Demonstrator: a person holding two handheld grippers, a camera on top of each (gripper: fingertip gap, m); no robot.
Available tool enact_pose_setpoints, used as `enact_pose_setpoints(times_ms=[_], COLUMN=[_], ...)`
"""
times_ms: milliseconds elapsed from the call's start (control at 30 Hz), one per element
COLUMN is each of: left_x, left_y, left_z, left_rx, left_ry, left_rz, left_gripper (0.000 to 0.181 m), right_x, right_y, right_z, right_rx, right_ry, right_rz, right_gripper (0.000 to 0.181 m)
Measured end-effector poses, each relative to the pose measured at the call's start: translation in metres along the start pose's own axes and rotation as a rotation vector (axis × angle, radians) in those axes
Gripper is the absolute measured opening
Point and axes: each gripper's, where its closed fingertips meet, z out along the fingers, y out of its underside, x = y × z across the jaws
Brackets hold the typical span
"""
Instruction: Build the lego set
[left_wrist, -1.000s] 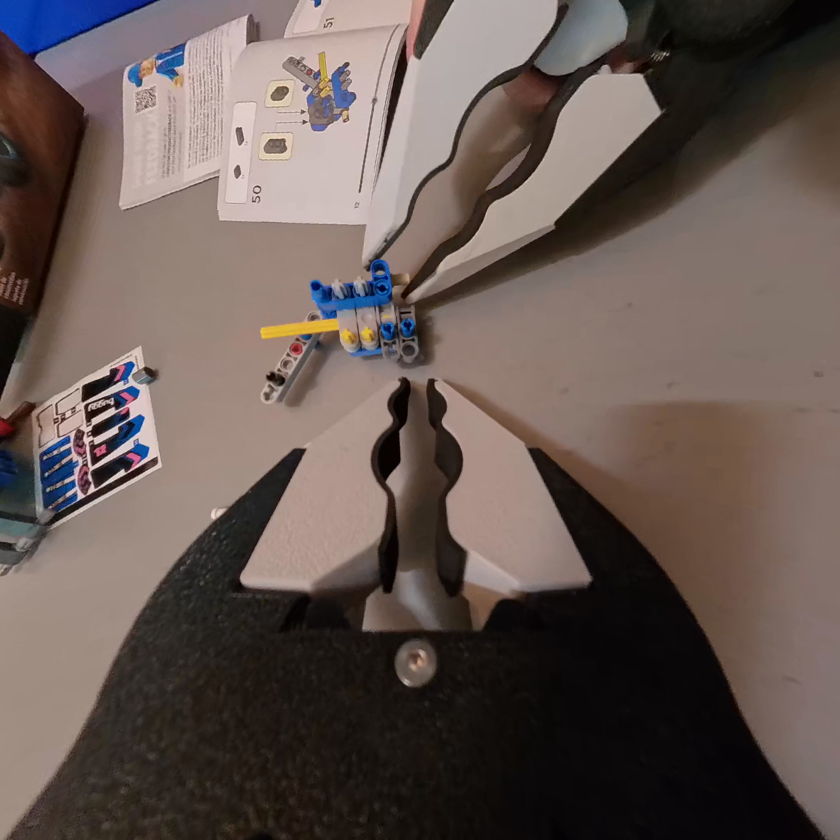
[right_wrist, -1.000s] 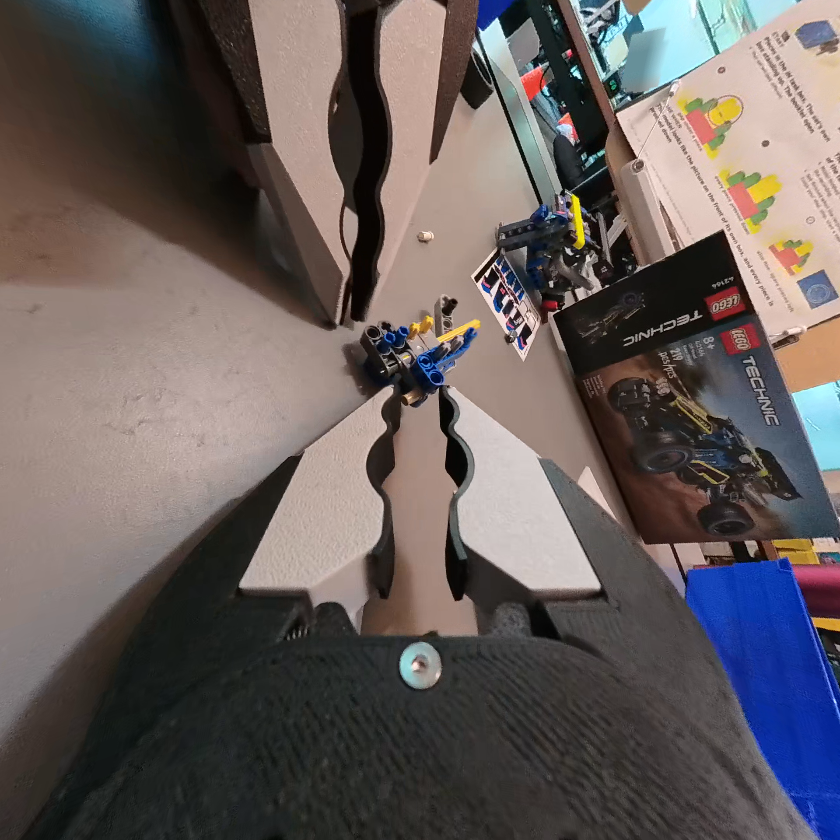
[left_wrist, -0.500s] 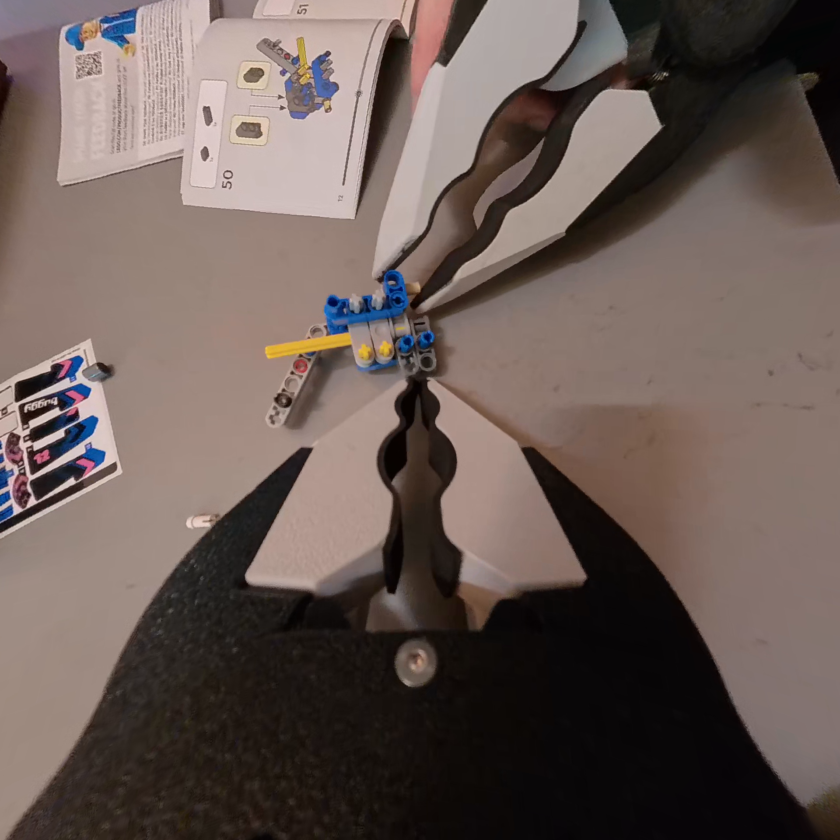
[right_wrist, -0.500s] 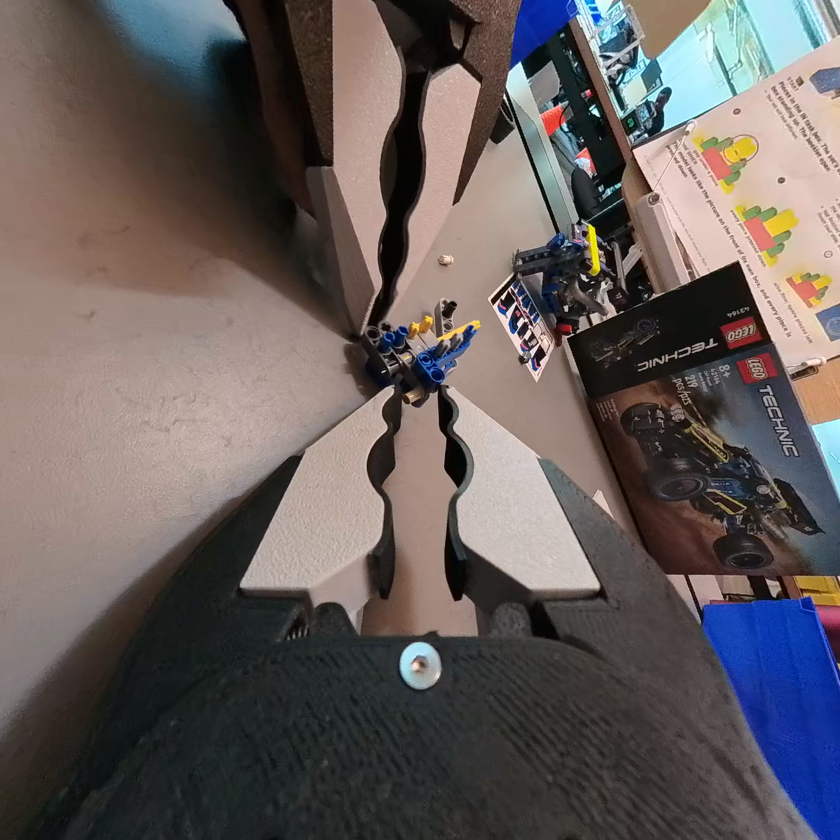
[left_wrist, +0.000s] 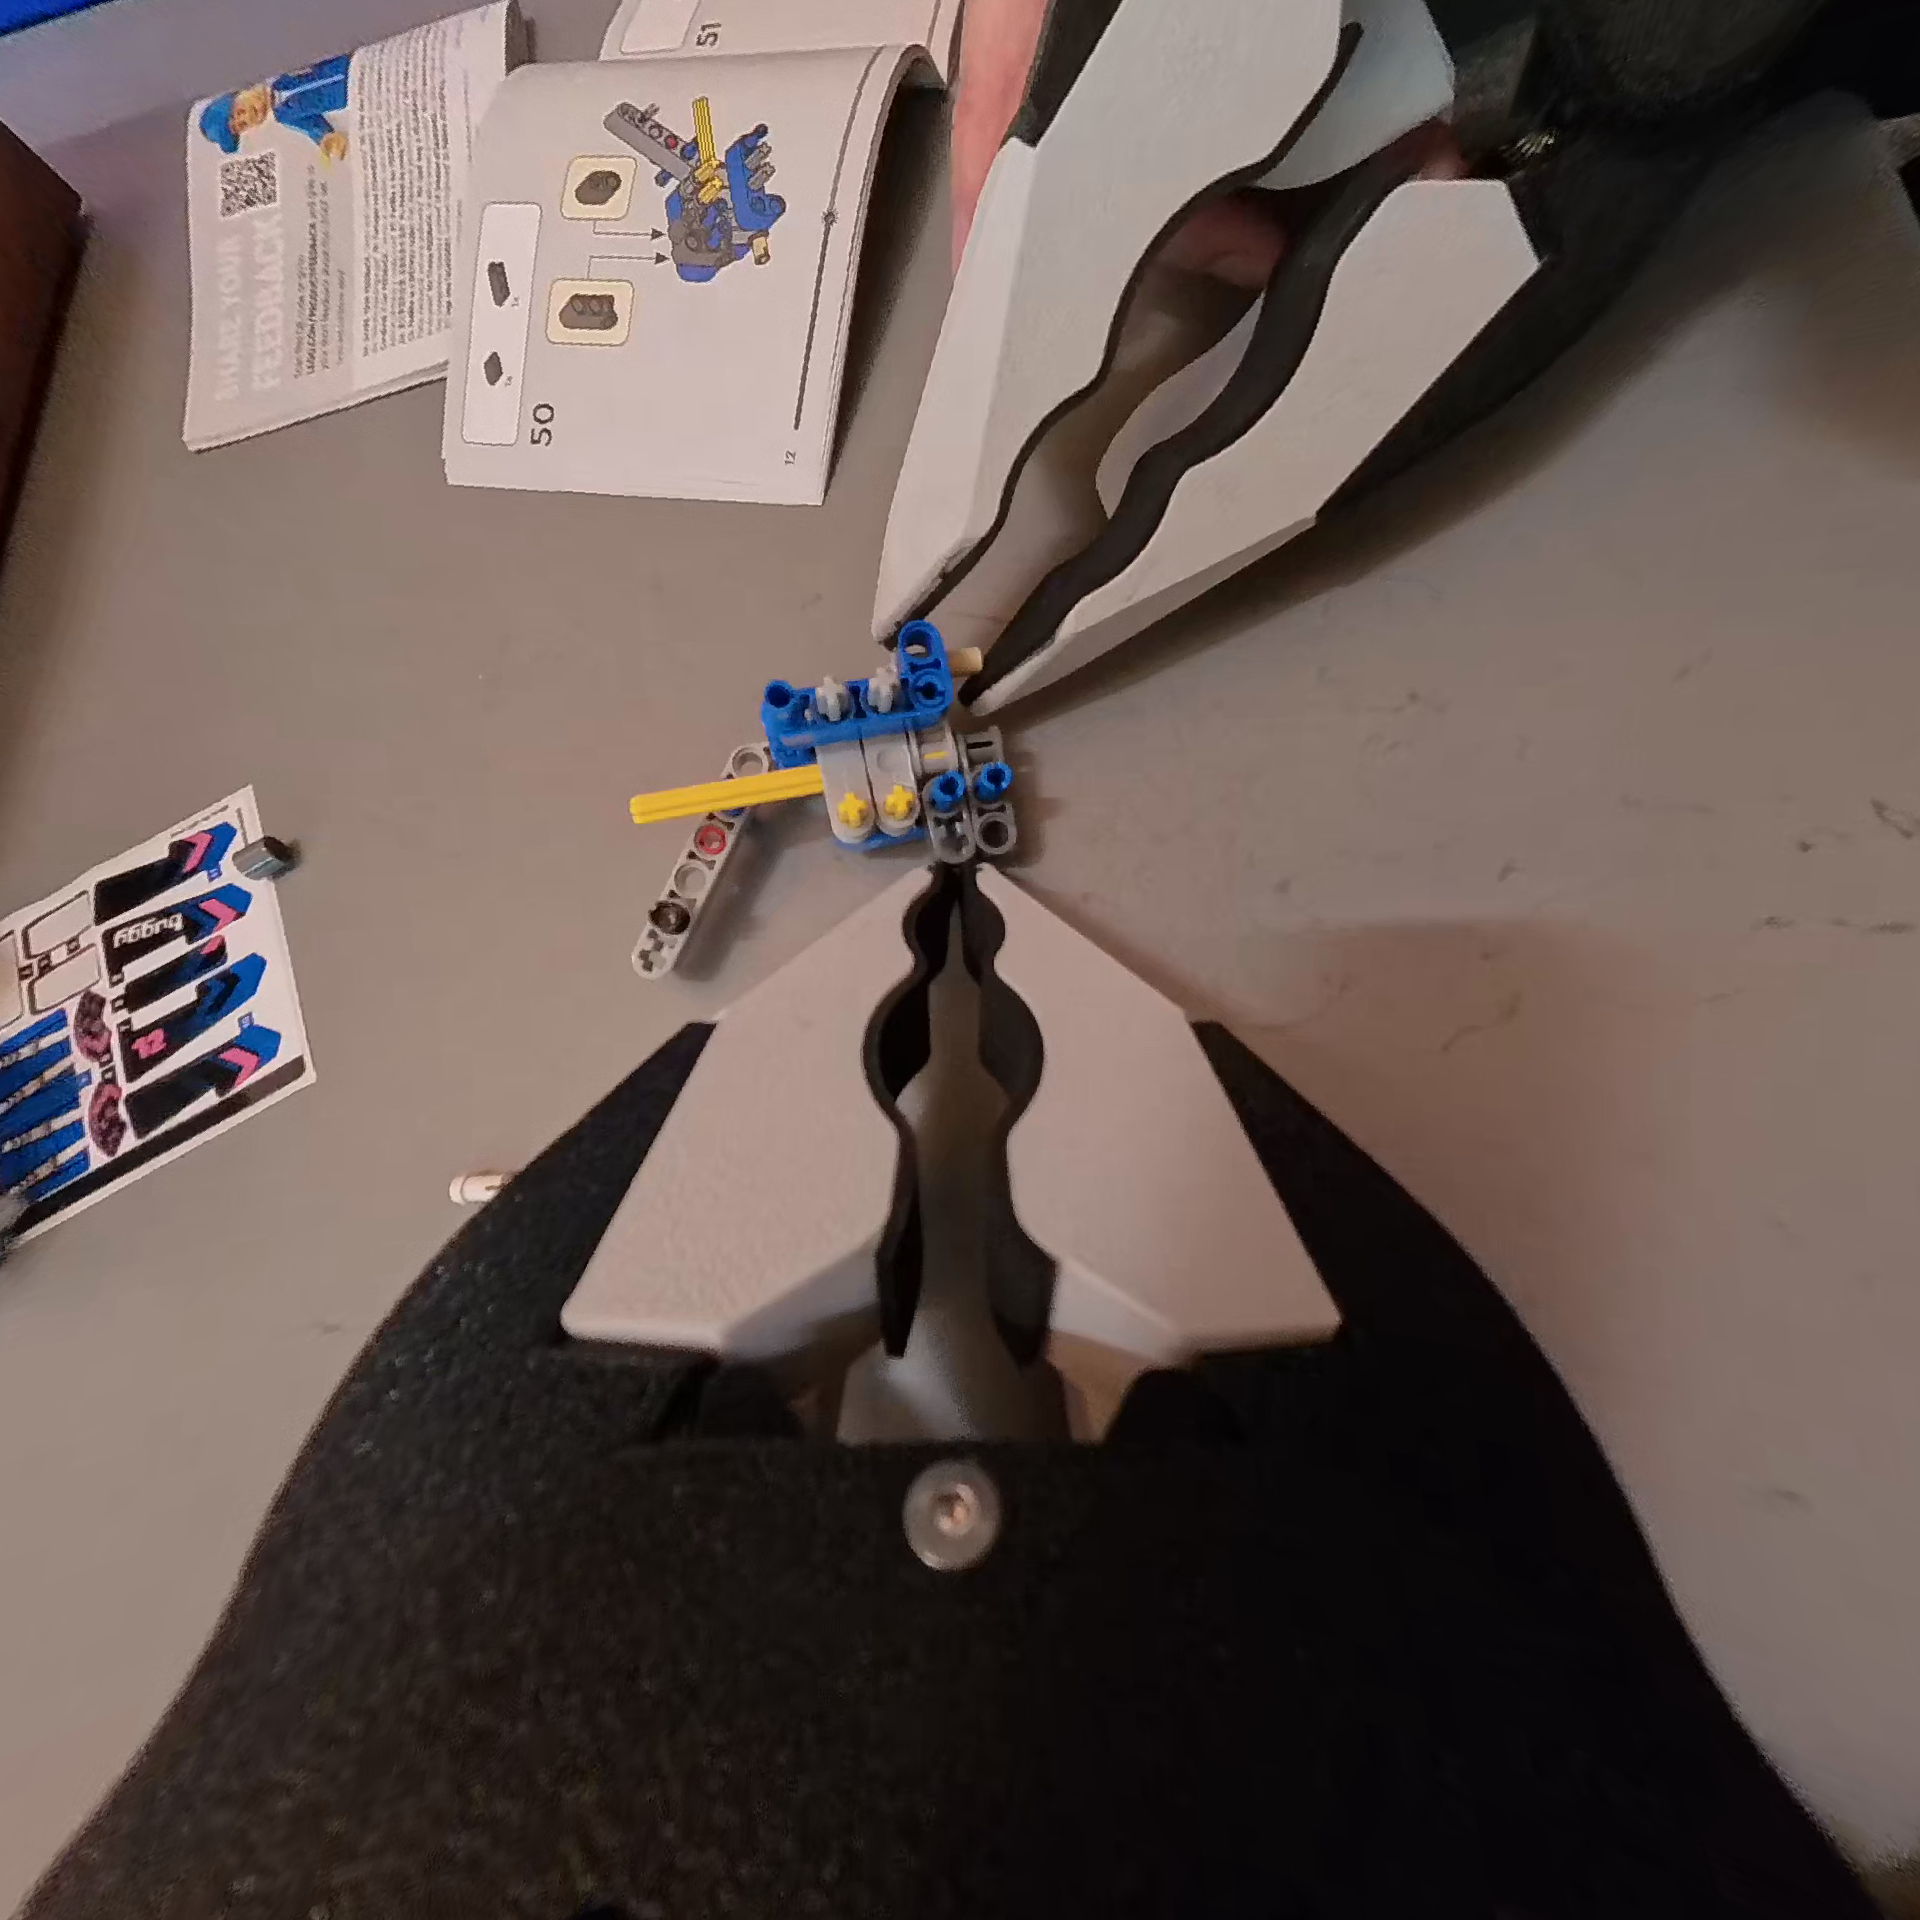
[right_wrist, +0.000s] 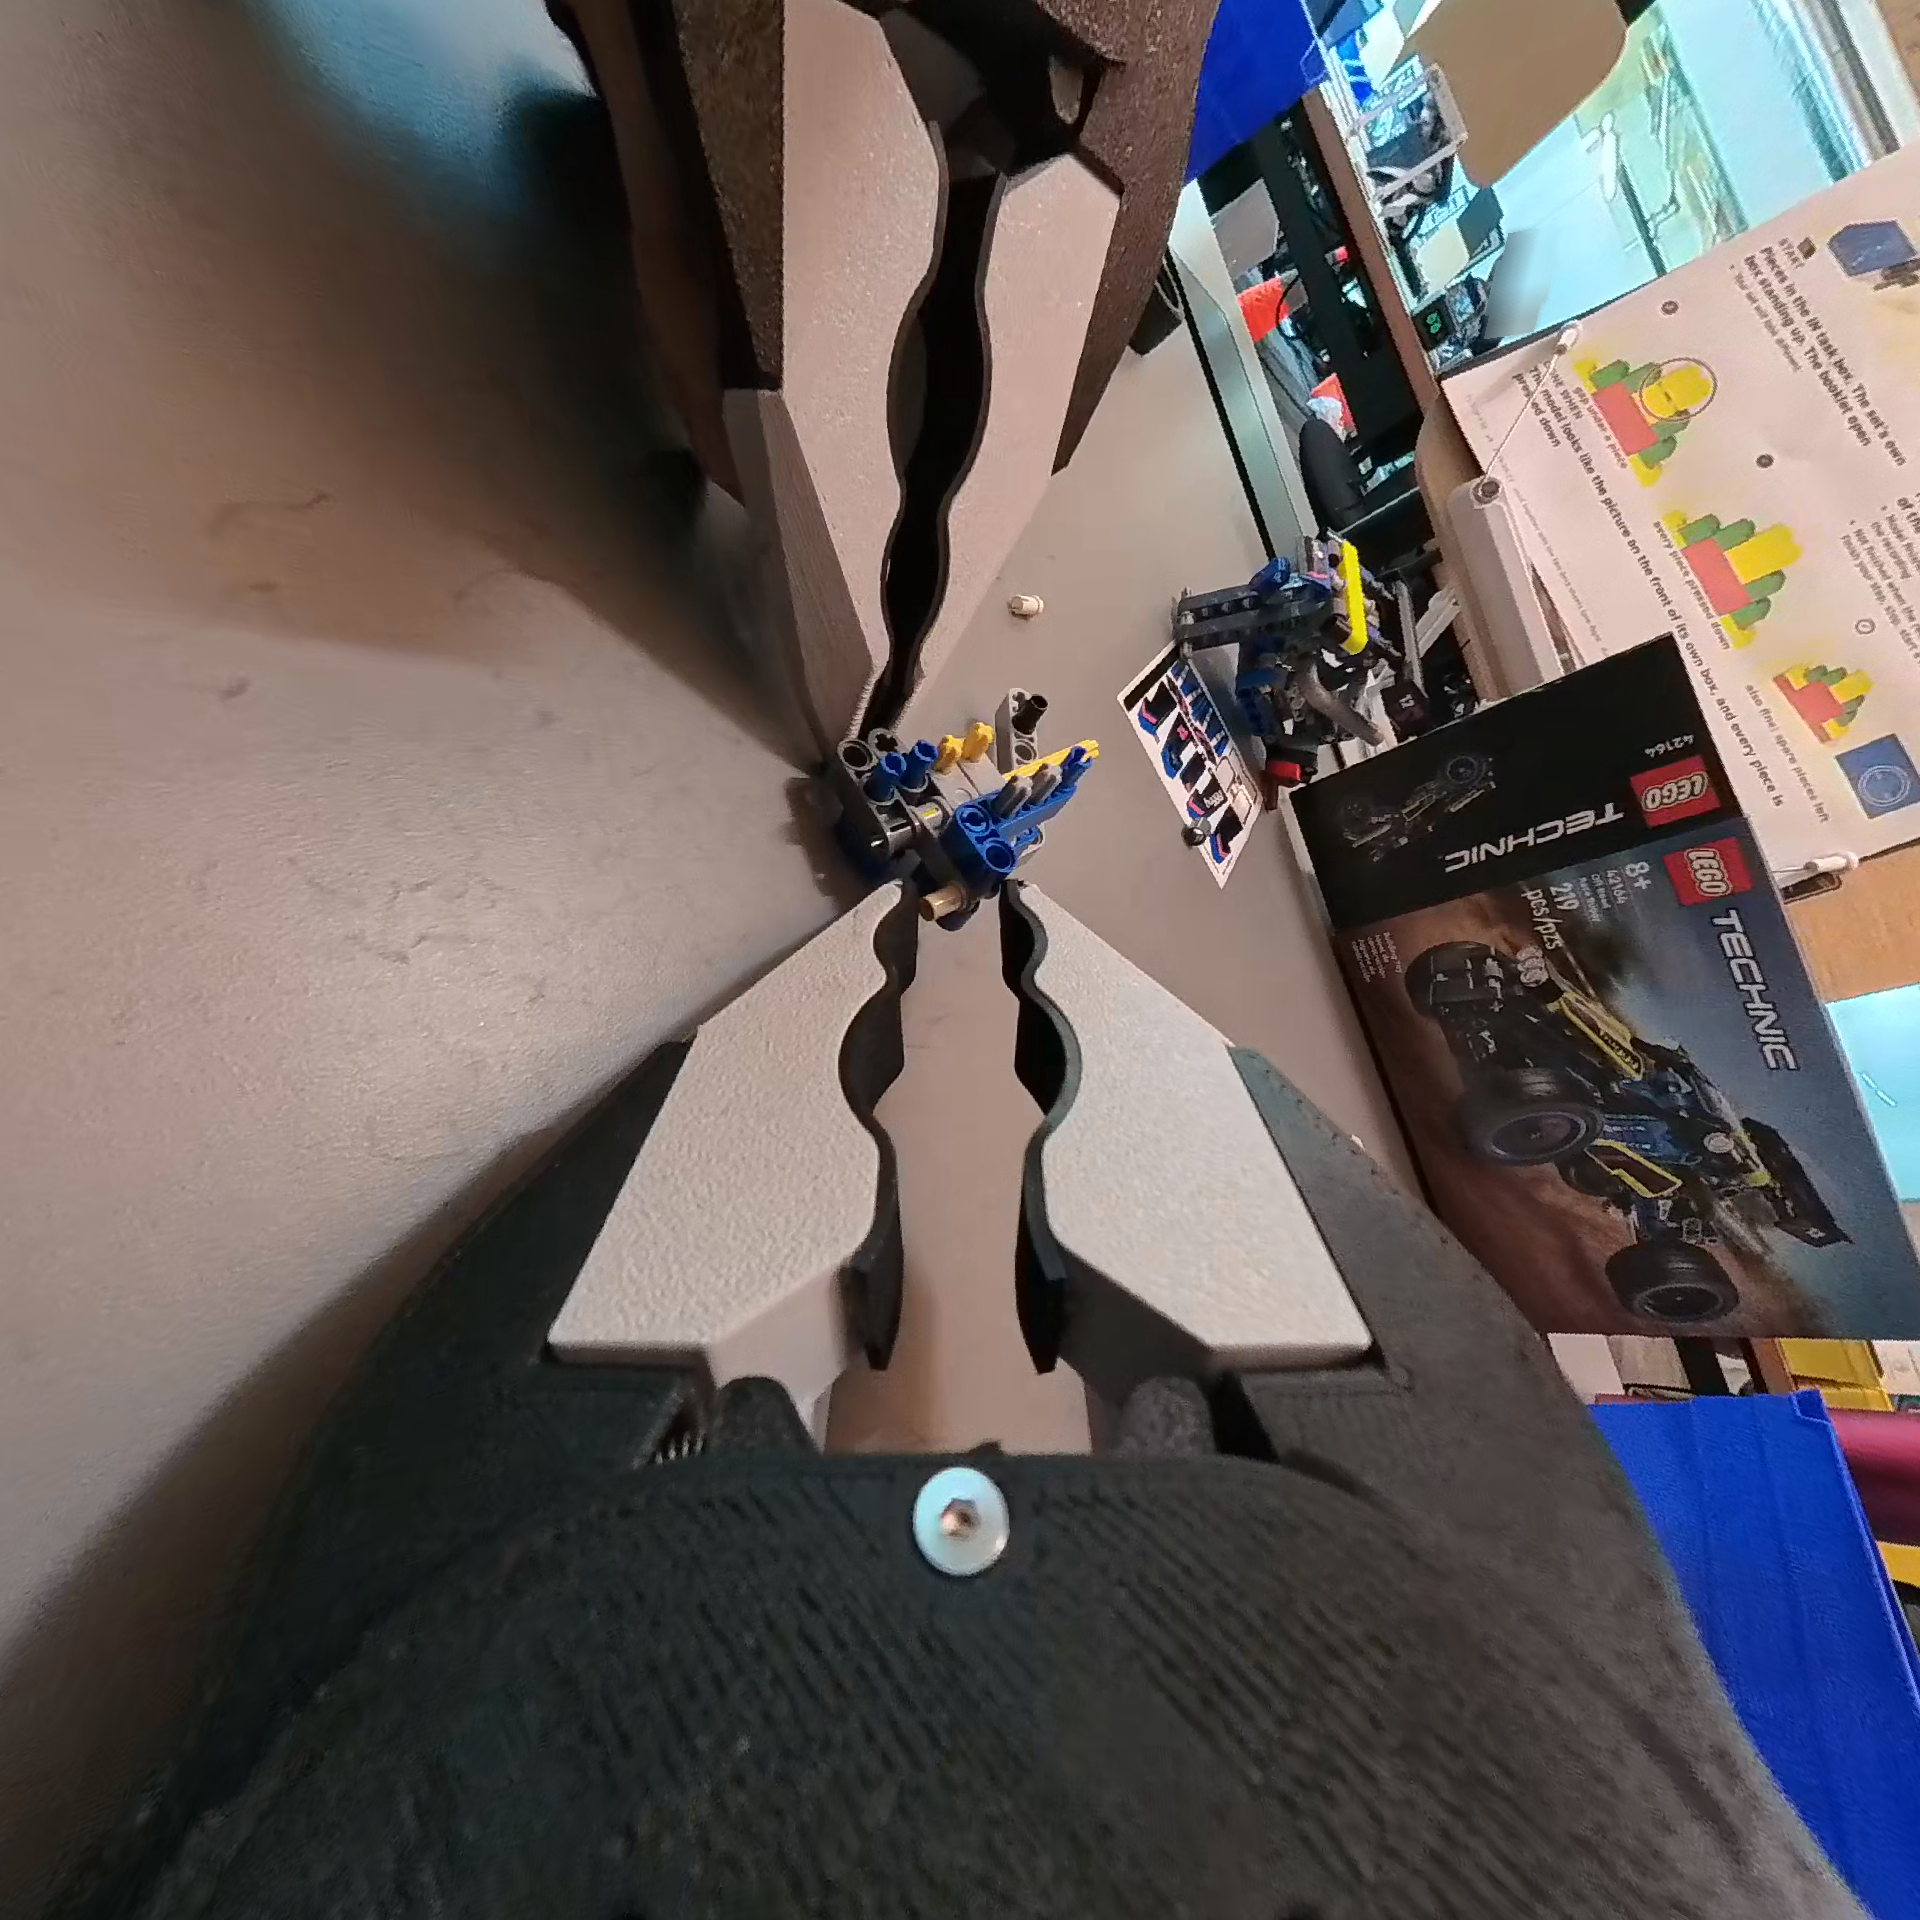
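On the grey table (left_wrist: 1455, 831), left to right: a sticker sheet (left_wrist: 145, 997), an open booklet (left_wrist: 644, 281), then the small blue-and-grey lego assembly (left_wrist: 883, 758), resting between my two claws. My left claw (left_wrist: 948, 883) is pinched nearly shut, empty, its tips at the assembly's grey edge. My right claw (right_wrist: 951, 904) stands narrowly open around a tan pin (right_wrist: 943, 906). I judge I'm bracing the assembly for seating that pin; next comes a gentle squeeze. A second ago my left claw stood wider and farther back.
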Motion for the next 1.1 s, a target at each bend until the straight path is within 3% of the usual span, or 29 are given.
enact_pose_setpoints(times_ms=[1100], left_x=[-0.0005], left_y=[-0.0009], left_z=[-0.0002], left_rx=[-0.001], left_ry=[-0.07], left_rz=[0.08], left_gripper=[0.0], right_x=[0.0011], right_y=[0.0025], right_z=[-0.0002], right_rx=[-0.004], right_ry=[0.018], right_rz=[-0.034], right_gripper=[0.013])
